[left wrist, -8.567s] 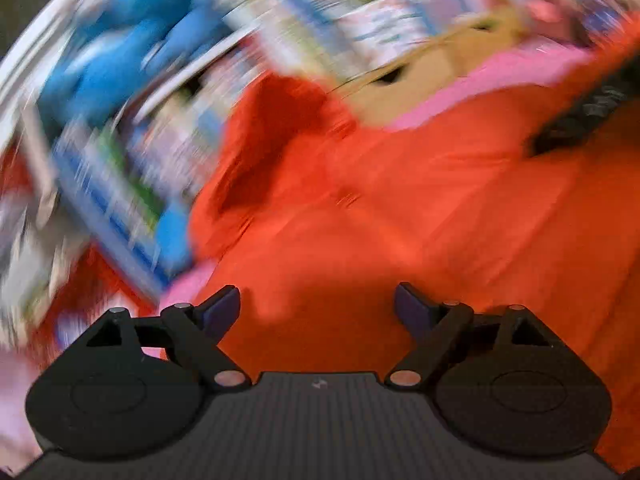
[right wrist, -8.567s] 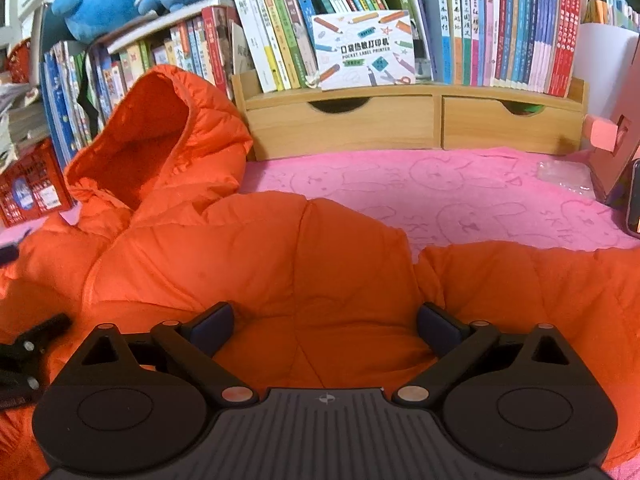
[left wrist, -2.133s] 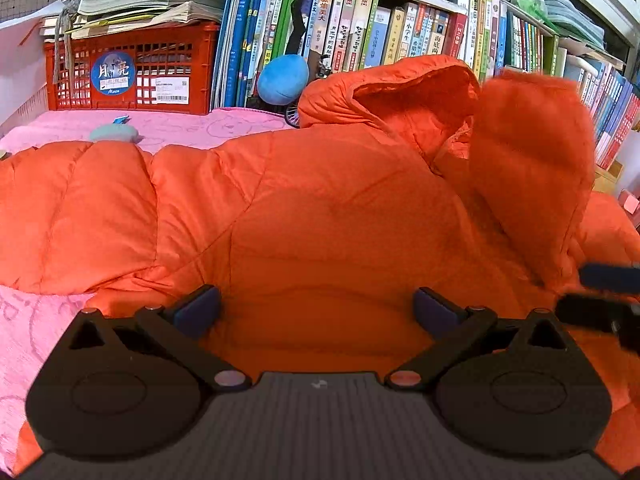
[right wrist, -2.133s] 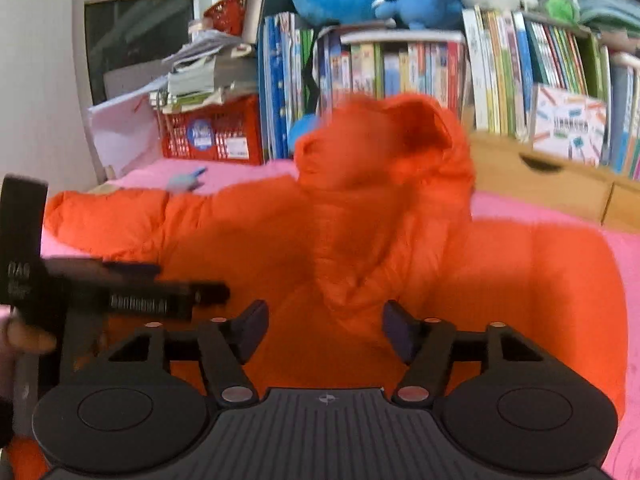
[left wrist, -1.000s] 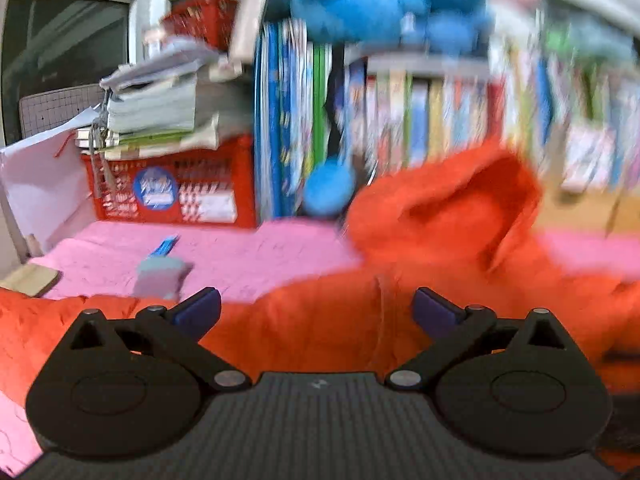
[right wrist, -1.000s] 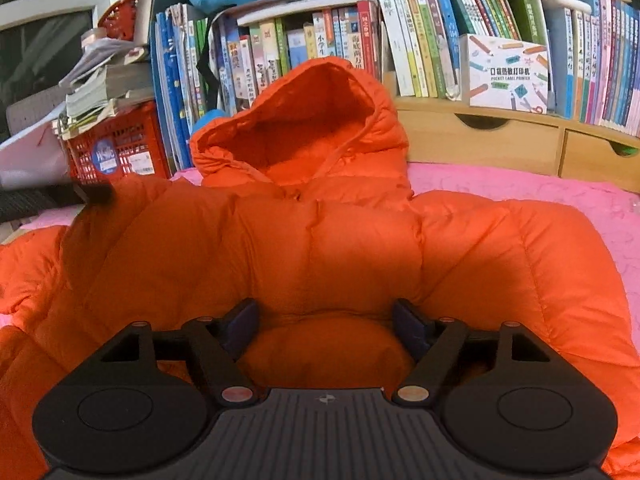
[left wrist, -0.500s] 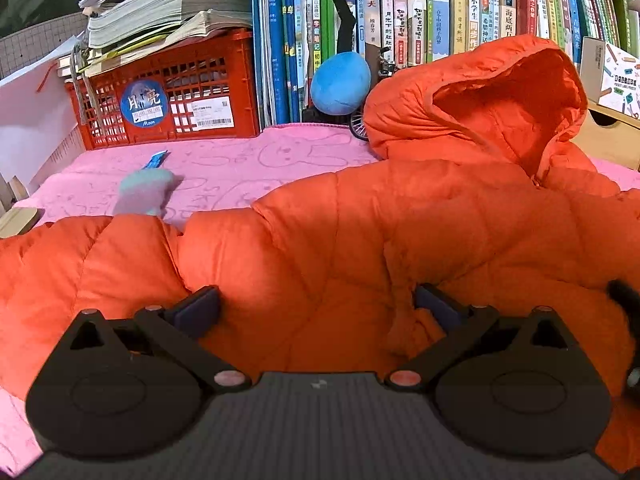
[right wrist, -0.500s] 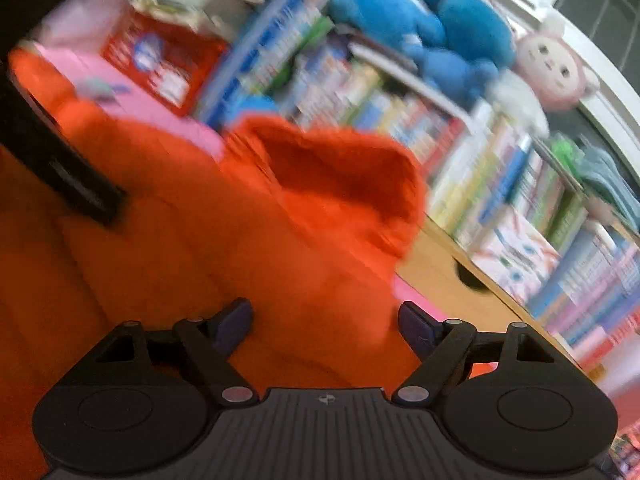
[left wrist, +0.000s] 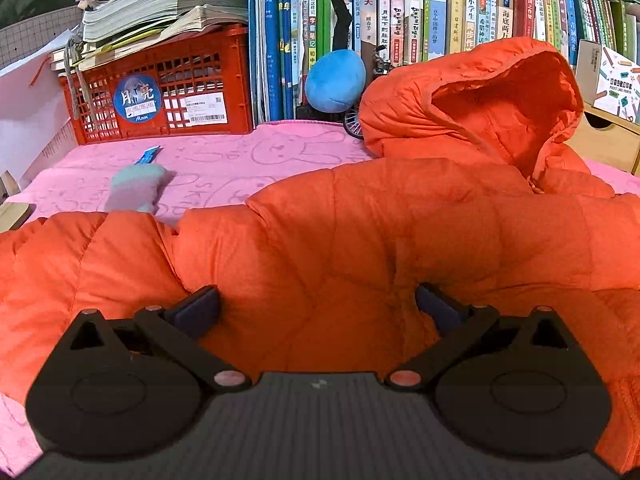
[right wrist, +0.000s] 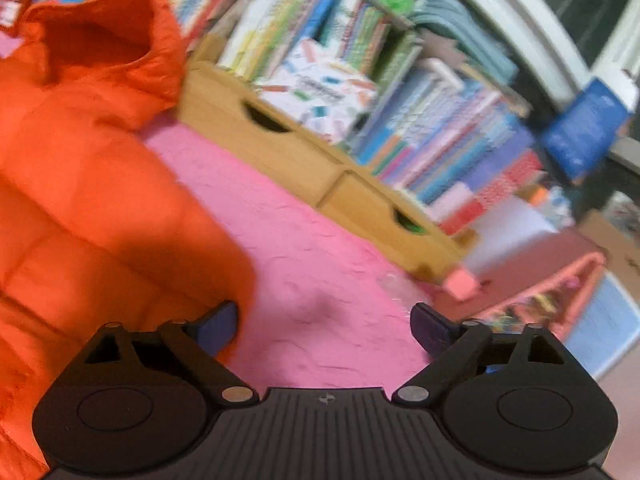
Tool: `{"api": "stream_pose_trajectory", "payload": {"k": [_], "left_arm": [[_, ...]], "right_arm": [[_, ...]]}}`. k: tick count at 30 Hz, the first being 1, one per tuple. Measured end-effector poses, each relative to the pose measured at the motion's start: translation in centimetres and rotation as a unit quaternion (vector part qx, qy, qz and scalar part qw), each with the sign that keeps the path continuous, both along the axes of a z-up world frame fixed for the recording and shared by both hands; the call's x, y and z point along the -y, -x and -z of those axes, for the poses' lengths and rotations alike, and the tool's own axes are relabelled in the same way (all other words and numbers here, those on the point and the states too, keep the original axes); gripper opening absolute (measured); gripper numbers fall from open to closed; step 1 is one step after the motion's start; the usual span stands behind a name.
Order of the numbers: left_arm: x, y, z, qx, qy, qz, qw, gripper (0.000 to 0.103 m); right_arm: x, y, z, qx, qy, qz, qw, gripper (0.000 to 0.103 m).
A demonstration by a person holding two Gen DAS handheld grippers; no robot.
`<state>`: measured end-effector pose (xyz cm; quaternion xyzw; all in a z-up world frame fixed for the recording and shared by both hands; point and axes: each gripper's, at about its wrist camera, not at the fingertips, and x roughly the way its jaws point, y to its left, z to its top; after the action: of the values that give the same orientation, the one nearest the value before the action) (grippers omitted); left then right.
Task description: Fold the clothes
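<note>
Now right tool (right wrist: 323,327) opened, off jacket (right wrist: 80,184)

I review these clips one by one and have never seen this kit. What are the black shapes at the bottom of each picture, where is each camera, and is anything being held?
No robot here: a person carries one hand-held gripper in each hand, with a fisheye camera looking along its two fingers. The black shapes are those fingers. The left hand-held gripper hangs open over an orange hooded jacket spread on a pink cloth. The right hand-held gripper views the jacket's edge and bare cloth; its jaws have just been opening, with only cloth showing between them. Neither holds anything. Books and a red crate stand behind.
</note>
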<state>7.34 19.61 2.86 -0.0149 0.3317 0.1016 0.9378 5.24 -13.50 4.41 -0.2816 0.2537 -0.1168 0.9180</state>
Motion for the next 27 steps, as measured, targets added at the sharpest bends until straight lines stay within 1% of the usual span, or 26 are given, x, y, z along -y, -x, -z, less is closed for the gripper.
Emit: {"api": "stream_pose_trajectory", "payload": {"k": [1, 2, 3, 5, 6, 7, 9, 10, 12, 13, 14, 15, 17, 19, 20, 22, 24, 27], "left_arm": [[0.0, 0.0, 0.0, 0.0, 0.0, -0.001, 1.0, 0.103], [0.0, -0.1, 0.0, 0.0, 0.0, -0.001, 1.0, 0.103], [0.1, -0.1, 0.0, -0.001, -0.001, -0.001, 1.0, 0.103], [0.1, -0.1, 0.0, -0.001, -0.001, -0.001, 1.0, 0.103], [0.1, -0.1, 0.0, -0.002, -0.001, -0.001, 1.0, 0.103], [0.0, -0.1, 0.0, -0.002, -0.001, 0.0, 1.0, 0.103], [0.0, -0.1, 0.0, -0.002, -0.001, 0.001, 1.0, 0.103], [0.0, -0.1, 0.0, -0.002, -0.001, 0.001, 1.0, 0.103], [0.0, -0.1, 0.0, -0.003, 0.0, 0.001, 1.0, 0.103], [-0.1, -0.1, 0.0, -0.003, 0.001, 0.001, 1.0, 0.103], [-0.1, -0.1, 0.0, -0.003, 0.001, 0.001, 1.0, 0.103], [-0.1, -0.1, 0.1, -0.004, 0.002, 0.001, 1.0, 0.103], [-0.1, 0.0, 0.1, -0.004, 0.004, 0.001, 1.0, 0.103], [-0.1, 0.0, 0.1, -0.004, 0.006, 0.002, 1.0, 0.103], [-0.2, 0.0, 0.1, -0.004, 0.007, 0.002, 1.0, 0.103], [-0.2, -0.1, 0.0, -0.005, 0.008, 0.002, 1.0, 0.103], [-0.2, -0.1, 0.0, -0.005, 0.01, 0.003, 0.9999, 0.103], [-0.2, -0.1, 0.0, -0.005, 0.011, 0.003, 0.9999, 0.103]], "right_arm": [[-0.1, 0.3, -0.5, 0.006, 0.001, 0.007, 1.0, 0.085], [-1.0, 0.6, -1.3, 0.02, -0.005, 0.002, 1.0, 0.083], [-2.2, 0.9, -2.3, 0.036, -0.024, -0.017, 0.999, 0.083], [-4.2, 1.4, -4.1, 0.049, -0.097, -0.065, 0.992, 0.083], [-5.2, 1.2, -4.7, 0.043, -0.15, -0.093, 0.983, 0.083], [-6.3, 1.0, -5.4, 0.036, -0.204, -0.122, 0.971, 0.083], [-8.6, -0.1, -5.5, 0.014, -0.284, -0.155, 0.946, 0.083], [-9.9, -0.8, -5.1, 0.003, -0.305, -0.162, 0.938, 0.083], [-11.9, -2.3, -3.9, -0.024, -0.327, -0.166, 0.93, 0.08], [-12.5, -3.0, -3.1, -0.04, -0.331, -0.163, 0.929, 0.076], [-13.0, -3.7, -2.2, -0.055, -0.334, -0.159, 0.927, 0.074], [-13.3, -4.0, -1.7, -0.063, -0.329, -0.152, 0.93, 0.073], [-12.7, -4.4, -0.7, -0.066, -0.319, -0.141, 0.935, 0.073], [-11.1, -4.7, -0.5, -0.063, -0.322, -0.125, 0.936, 0.073], [-10.2, -4.9, -0.5, -0.058, -0.317, -0.111, 0.94, 0.073], [-7.8, -5.3, -0.2, -0.043, -0.294, -0.065, 0.953, 0.073], [-5.4, -5.7, 0.0, -0.028, -0.27, -0.018, 0.962, 0.073], [-0.6, -5.9, 0.6, -0.015, -0.282, 0.069, 0.957, 0.073]]}}
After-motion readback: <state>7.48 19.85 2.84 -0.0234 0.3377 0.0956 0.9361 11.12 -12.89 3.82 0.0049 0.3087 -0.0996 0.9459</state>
